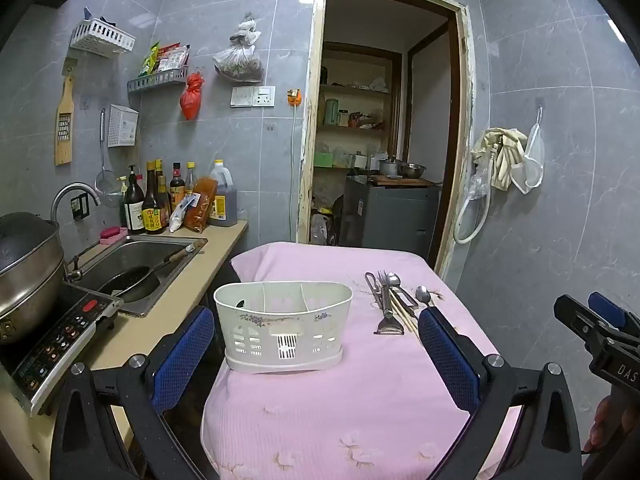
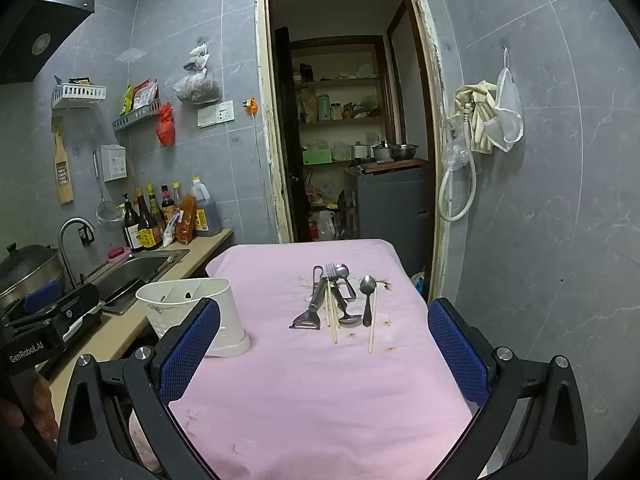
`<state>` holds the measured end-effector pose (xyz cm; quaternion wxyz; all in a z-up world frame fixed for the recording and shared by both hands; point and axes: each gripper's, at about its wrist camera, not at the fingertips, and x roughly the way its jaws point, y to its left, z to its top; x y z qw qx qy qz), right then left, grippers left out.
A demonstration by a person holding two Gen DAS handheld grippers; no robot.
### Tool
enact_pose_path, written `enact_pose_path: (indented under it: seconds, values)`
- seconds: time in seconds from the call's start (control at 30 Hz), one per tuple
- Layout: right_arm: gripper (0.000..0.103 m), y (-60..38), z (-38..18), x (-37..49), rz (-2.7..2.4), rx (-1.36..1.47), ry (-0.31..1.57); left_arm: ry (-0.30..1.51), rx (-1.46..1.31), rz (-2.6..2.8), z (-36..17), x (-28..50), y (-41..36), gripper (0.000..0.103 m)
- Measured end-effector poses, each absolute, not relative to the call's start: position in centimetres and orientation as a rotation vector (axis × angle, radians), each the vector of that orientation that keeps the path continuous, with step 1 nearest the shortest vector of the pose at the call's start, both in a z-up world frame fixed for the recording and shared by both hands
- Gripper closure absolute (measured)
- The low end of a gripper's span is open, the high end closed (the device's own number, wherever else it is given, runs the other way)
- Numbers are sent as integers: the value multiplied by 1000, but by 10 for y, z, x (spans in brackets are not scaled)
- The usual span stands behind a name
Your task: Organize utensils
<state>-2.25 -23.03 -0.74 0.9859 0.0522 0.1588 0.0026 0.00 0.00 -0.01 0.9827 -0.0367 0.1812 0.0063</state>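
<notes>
Spreading both pairs of fingers fully is what prepares this moment: the left gripper [image 1: 316, 360] and the right gripper [image 2: 324, 354] are held wide apart with nothing between their blue pads, and nothing is grasped by either.

The white utensil caddy [image 1: 283, 326] is framed between the left gripper's fingers, a little ahead of the tips and nearer the left finger, upright on the pink tablecloth [image 1: 360, 420]. Its divided compartments are seen from above; something dark shows in the leftmost one, though what it is cannot be told. The caddy appears to have been set there as the destination, within easy reach of the left side.

Ahead of the right gripper's fingers, roughly midway between them, the loose utensils are laid in a loose bundle: a peeler [image 2: 310, 312], a fork [image 2: 333, 280], a spoon [image 2: 367, 298], a ladle-like piece partly under the others, and wooden chopsticks [image 2: 332, 320], one stick lying apart just right of the spoon. Most handles point toward the fingers, which should ease a pick-up along the handle.

No sorting by the grippers is under way yet. The peeler or the separate spoon would probably be taken first by the right gripper, since overlapping pieces could be dragged along together.
</notes>
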Motion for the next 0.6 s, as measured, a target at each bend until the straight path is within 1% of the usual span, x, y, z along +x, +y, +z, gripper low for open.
enact_pose_path:
  seconds: [0.6]
  values:
    - [1, -224, -8, -22, 12, 102, 332, 369, -81, 12, 0, 1, 1, 0]
